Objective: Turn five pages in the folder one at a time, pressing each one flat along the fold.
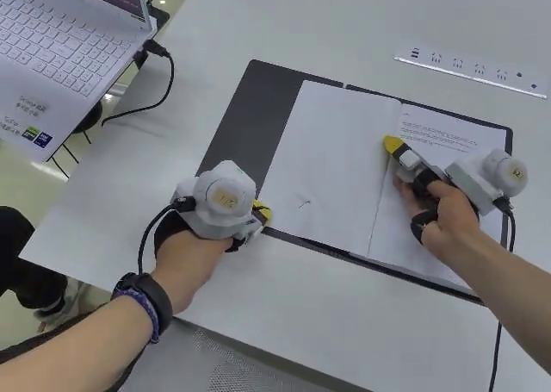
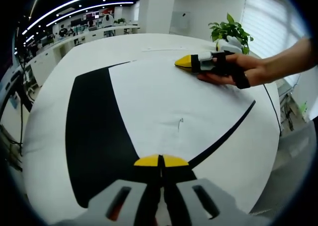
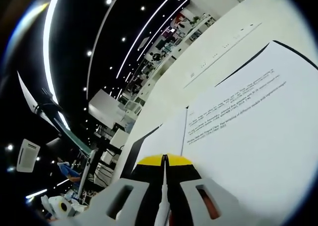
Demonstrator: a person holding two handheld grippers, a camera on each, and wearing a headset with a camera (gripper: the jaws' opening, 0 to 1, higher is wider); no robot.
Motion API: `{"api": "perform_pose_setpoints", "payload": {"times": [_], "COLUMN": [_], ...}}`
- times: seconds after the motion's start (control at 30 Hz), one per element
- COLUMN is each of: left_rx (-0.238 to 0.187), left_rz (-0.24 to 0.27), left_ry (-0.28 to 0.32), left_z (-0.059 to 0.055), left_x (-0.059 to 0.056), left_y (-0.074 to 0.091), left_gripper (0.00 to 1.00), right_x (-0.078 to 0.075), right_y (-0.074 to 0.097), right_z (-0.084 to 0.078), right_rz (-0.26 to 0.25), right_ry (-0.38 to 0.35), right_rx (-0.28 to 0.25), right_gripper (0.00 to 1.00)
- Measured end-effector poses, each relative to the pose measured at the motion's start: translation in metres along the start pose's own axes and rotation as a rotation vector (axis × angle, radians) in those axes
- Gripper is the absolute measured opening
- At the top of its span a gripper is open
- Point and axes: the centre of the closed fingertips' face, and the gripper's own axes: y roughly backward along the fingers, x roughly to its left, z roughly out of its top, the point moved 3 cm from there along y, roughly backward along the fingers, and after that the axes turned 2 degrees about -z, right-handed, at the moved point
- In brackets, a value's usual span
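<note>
An open dark folder (image 1: 245,121) lies on the white table. A blank white page (image 1: 331,164) lies flat on its left side, and a printed page (image 1: 448,138) lies on the right. My left gripper (image 1: 261,209) is shut, its yellow tips resting on the near edge of the folder by the blank page (image 2: 169,107). My right gripper (image 1: 393,144) is shut too, its yellow tips pressed on the paper near the fold (image 1: 385,181). In the right gripper view the printed page (image 3: 248,131) stretches ahead of the shut jaws. The right gripper (image 2: 185,62) also appears in the left gripper view.
A white laptop (image 1: 60,39) sits at the far left with a black cable (image 1: 155,82) trailing toward the folder. A flat power strip (image 1: 469,69) lies at the back right. The table edge (image 1: 258,336) runs close to my arms.
</note>
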Motion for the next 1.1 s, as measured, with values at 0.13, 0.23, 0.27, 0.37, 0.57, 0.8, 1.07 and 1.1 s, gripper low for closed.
{"api": "perform_pose_setpoints", "payload": {"times": [0.13, 0.23, 0.27, 0.37, 0.57, 0.8, 1.07, 1.1], "left_rx": [-0.002, -0.003, -0.003, -0.001, 0.010, 0.020, 0.019, 0.019], "left_rz": [-0.003, -0.003, -0.003, -0.006, -0.013, -0.015, -0.016, -0.017], "left_ry": [0.000, -0.003, -0.005, -0.007, -0.011, -0.024, -0.035, -0.033], "left_z": [0.000, 0.000, 0.000, 0.000, 0.000, 0.001, 0.000, 0.000], "left_x": [0.000, 0.000, 0.000, 0.000, 0.000, -0.001, -0.001, -0.001], "left_y": [0.000, 0.000, 0.000, 0.000, 0.000, 0.000, 0.000, 0.000], "left_gripper": [0.00, 0.00, 0.00, 0.00, 0.00, 0.00, 0.00, 0.00], "right_x": [0.000, -0.001, -0.002, -0.002, -0.009, -0.013, -0.035, -0.038], "right_y": [-0.006, -0.013, -0.016, -0.026, -0.041, -0.050, -0.071, -0.073], "right_z": [0.006, 0.011, 0.013, 0.019, 0.032, 0.042, 0.056, 0.057], "right_rz": [-0.007, -0.015, -0.017, -0.021, -0.025, -0.025, -0.041, -0.042], "right_ry": [0.006, 0.010, 0.014, 0.038, -0.005, -0.017, -0.017, -0.018], "right_rx": [-0.007, -0.014, -0.013, 0.000, -0.041, -0.067, -0.071, -0.072], "right_gripper": [0.00, 0.00, 0.00, 0.00, 0.00, 0.00, 0.00, 0.00]}}
